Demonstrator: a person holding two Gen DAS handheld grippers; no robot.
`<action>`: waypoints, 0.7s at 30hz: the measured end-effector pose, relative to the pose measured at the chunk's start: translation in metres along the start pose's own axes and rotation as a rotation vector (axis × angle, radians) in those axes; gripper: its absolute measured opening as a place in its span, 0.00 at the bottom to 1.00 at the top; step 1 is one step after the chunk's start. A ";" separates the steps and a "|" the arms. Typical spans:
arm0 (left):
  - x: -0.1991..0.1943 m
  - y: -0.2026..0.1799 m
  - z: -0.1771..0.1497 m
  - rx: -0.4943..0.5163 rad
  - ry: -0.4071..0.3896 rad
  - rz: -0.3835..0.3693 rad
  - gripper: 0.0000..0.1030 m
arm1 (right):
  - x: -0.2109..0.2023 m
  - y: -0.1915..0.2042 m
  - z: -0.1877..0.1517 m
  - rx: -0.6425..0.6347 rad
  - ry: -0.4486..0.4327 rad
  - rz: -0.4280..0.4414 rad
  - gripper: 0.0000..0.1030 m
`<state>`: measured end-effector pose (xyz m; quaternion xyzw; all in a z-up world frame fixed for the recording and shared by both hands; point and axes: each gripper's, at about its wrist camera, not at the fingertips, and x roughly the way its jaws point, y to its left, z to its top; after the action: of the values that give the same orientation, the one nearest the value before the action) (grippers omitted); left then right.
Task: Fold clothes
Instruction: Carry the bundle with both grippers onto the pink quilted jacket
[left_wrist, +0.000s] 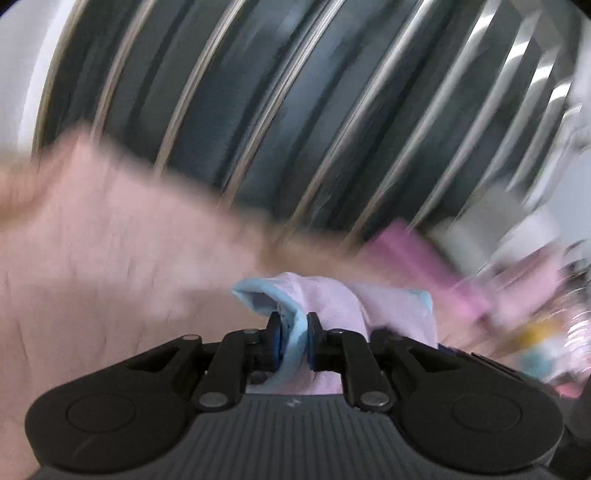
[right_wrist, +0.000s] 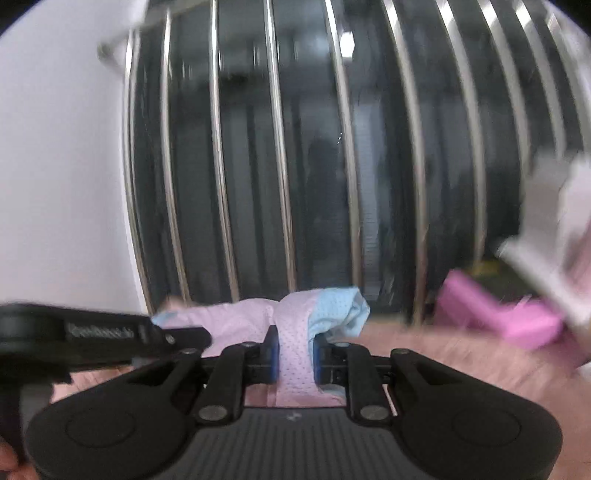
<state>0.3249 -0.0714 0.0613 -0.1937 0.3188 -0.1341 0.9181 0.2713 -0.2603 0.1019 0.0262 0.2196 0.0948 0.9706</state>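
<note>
Left tool (left_wrist: 293, 341): your pads are clamped on a blue-trimmed edge of the garment (left_wrist: 332, 306); the cloth fills the narrow gap between the jaws.
Right tool (right_wrist: 294, 356): your pads grip a thicker bunch of the same garment, pink cloth packed between the jaws with nothing showing beside it.
Garment, place: it hangs between your two tools, lifted above the pink surface (left_wrist: 92, 258), one end in each grip.
Garment, material: thin, soft knit in pale pink, dotted with fine perforations in the right wrist view, and bordered with a light blue band (right_wrist: 343, 310).
Garment, shape: bunched and folded over at each tool, the blue band curling into a loop above the left pads and flaring out to the right of the right pads.
Pink surface: fluffy, fur-like cover with a long nap, heavily blurred in both views.
Other tool in view: your left tool's black body crosses the left side of the right wrist view, with some printed lettering too smeared to read.
Background: tall dark glass panes (right_wrist: 314, 166) divided by slim, shiny metal bars (right_wrist: 280, 147), beside a plain white wall (right_wrist: 55, 166).
Bright pink item (right_wrist: 498, 310): boxy, saturated pink shape at the right; too blurred to tell what it is or whether it holds anything.
</note>
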 end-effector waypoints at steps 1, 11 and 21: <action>0.013 0.012 -0.009 -0.027 0.023 0.014 0.11 | 0.034 -0.007 -0.018 0.019 0.115 -0.030 0.23; 0.048 0.015 -0.032 0.100 0.072 0.154 0.19 | 0.092 -0.035 -0.059 0.130 0.209 -0.072 0.26; 0.032 0.039 -0.017 -0.015 0.079 0.167 0.29 | 0.090 -0.017 -0.059 0.126 0.195 -0.034 0.14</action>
<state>0.3433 -0.0529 0.0153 -0.1678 0.3709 -0.0623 0.9112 0.3285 -0.2592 0.0089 0.0741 0.3189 0.0663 0.9425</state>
